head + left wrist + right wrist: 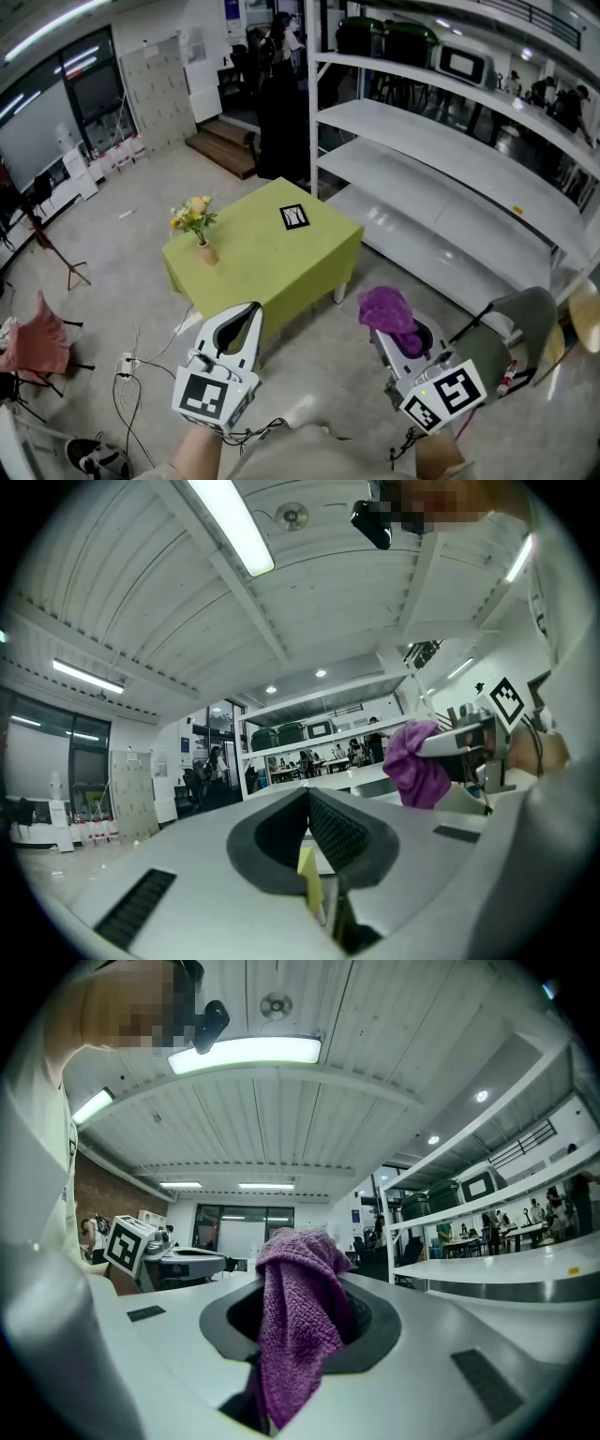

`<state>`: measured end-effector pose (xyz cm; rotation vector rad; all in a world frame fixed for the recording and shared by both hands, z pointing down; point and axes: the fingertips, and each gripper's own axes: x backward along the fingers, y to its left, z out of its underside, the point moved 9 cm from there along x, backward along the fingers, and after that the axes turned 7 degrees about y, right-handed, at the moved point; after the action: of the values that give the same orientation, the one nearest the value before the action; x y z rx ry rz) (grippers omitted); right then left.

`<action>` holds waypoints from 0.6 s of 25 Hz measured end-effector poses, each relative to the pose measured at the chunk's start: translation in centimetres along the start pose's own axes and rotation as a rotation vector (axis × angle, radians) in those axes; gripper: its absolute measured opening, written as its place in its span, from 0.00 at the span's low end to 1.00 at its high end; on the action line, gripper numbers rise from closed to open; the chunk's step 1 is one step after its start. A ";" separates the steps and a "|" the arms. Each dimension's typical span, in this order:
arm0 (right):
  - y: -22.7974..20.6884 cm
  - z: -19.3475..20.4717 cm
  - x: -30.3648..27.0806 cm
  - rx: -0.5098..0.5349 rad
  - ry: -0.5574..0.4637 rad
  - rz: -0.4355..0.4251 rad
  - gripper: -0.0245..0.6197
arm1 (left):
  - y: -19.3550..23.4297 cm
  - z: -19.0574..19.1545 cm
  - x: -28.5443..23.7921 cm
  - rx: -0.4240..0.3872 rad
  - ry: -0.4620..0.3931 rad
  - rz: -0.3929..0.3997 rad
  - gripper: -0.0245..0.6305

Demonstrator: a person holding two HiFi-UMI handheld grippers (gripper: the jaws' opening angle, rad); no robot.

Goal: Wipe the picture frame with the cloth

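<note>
— What's the biggest thing out there?

— A white shelving unit (450, 178), running along the right side and into the far distance. Left of it, on the grey floor (141, 187), stands a desk (253, 267) under a yellow-green cover.

— And the two tools?

— Both are held near, above the floor and short of the desk's near edge. The left gripper (253, 314) is on the left with its jaws pressed together; its own view shows the dark pads meeting in one line with nothing held between them. The right gripper (394, 330) is on the right, and its jaws are clamped on the cloth (386, 309).

— What does the cloth look like?

— Purple and nubbly. It bunches over the jaw tips, and in the right gripper view it also hangs down through the gap between the jaws.

— What's on the desk?

— A bunch of flowers (193, 217) in a small vase at the left edge. The picture frame (294, 216) is smaller still, dark-rimmed with a pale inside. It lies flat at the desk's far right part, apart from the flowers and well apart from the cloth.
</note>
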<state>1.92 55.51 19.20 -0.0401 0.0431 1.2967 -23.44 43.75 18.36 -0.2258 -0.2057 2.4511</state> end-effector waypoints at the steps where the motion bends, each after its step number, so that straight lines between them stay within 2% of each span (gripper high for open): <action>1: -0.2 0.2 0.3 -0.002 0.002 0.000 0.21 | -0.4 -0.1 0.0 0.002 0.001 -0.006 0.05; 9: -2.4 2.0 1.7 -0.041 0.022 -0.005 0.21 | -2.8 0.3 -0.9 -0.024 0.022 -0.007 0.05; 15: -3.9 3.5 1.3 -0.048 0.019 0.012 0.21 | -3.2 1.3 -2.5 -0.036 0.004 -0.001 0.05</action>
<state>6.06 55.88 22.69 -0.0934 0.0283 1.3096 -19.85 44.53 20.52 -0.2460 -0.2482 2.4472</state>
